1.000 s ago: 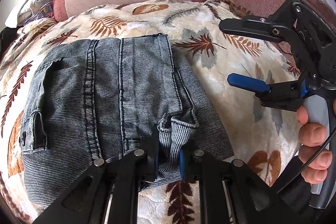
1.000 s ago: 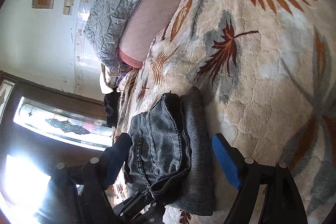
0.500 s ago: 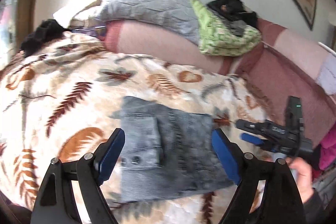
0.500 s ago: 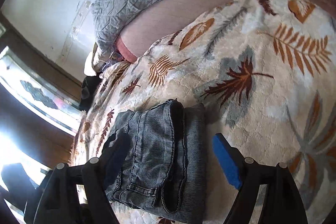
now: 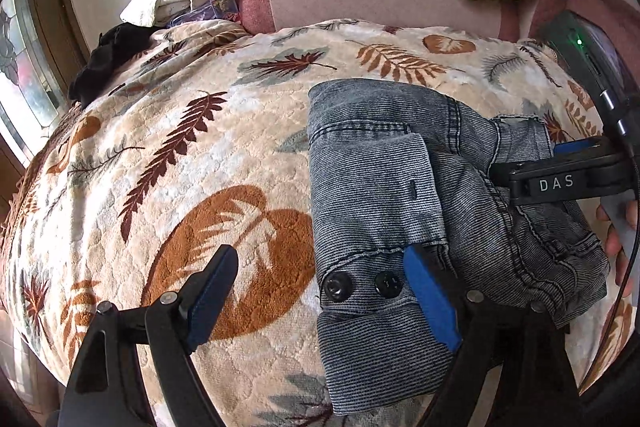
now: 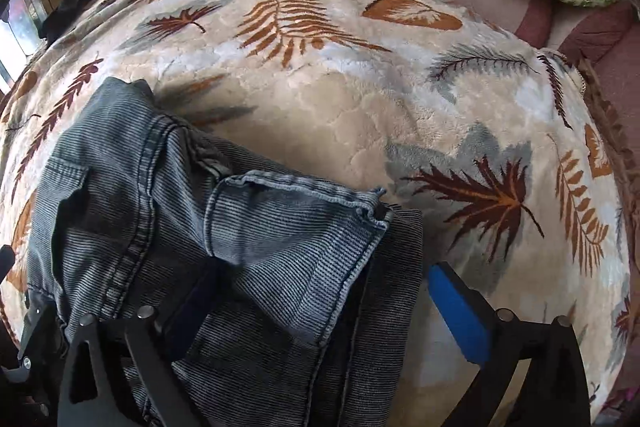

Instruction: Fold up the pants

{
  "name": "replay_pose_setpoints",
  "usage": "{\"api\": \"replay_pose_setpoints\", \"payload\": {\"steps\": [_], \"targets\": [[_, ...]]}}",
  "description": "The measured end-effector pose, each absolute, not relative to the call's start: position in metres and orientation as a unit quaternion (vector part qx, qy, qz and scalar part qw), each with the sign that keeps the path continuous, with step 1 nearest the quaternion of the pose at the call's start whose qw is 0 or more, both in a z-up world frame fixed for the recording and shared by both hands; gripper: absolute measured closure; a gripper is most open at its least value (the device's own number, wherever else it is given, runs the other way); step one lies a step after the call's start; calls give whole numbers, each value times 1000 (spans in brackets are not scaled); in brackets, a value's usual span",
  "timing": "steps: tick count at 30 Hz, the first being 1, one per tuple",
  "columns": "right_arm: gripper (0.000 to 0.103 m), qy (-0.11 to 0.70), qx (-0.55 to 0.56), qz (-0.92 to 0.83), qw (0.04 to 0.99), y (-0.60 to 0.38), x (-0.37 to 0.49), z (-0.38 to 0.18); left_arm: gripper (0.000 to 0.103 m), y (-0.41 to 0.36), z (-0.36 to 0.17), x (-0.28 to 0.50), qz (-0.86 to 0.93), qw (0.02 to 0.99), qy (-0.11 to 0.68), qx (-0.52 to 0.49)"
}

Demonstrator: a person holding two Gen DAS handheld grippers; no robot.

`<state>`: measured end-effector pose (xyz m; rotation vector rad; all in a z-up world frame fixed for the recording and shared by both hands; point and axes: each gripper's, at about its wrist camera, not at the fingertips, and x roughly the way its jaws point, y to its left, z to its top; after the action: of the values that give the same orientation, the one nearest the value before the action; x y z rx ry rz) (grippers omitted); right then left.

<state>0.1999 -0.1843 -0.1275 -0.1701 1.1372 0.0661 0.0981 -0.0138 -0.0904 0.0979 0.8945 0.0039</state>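
The folded pants lie on the blanket, long axis running near to far, snaps at the near end. Left gripper fingers are spread wide, holding nothing. Right gripper fingers are also apart, straddling the pants' edge.

Both views are lit by daylight from a window seen at the left edge, where the glass is washed out to near white. The leaf-patterned blanket is evenly bright beside it, and a soft shadow is cast on the blanket just beyond the folded pants. Strong fisheye bending and black vignetted corners are seen. The blanket is rendered sharply, without motion blur.
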Motion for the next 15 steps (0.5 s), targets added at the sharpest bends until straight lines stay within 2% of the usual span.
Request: {"api": "replay_pose_setpoints", "payload": {"steps": [6,9,13,15], "targets": [[1,484,-29,57,873,-201,156,-75,18,13,-56,79,-35,913,405,-41],[0,468,-44,71,880,-193,121,-67,18,6,-60,70,-38,913,407,-10],[1,495,-110,60,860,-173,89,-112,17,-12,-91,70,-36,898,437,43],[0,469,-110,58,874,-174,78,-120,17,-14,-91,69,-33,900,431,50]]}}
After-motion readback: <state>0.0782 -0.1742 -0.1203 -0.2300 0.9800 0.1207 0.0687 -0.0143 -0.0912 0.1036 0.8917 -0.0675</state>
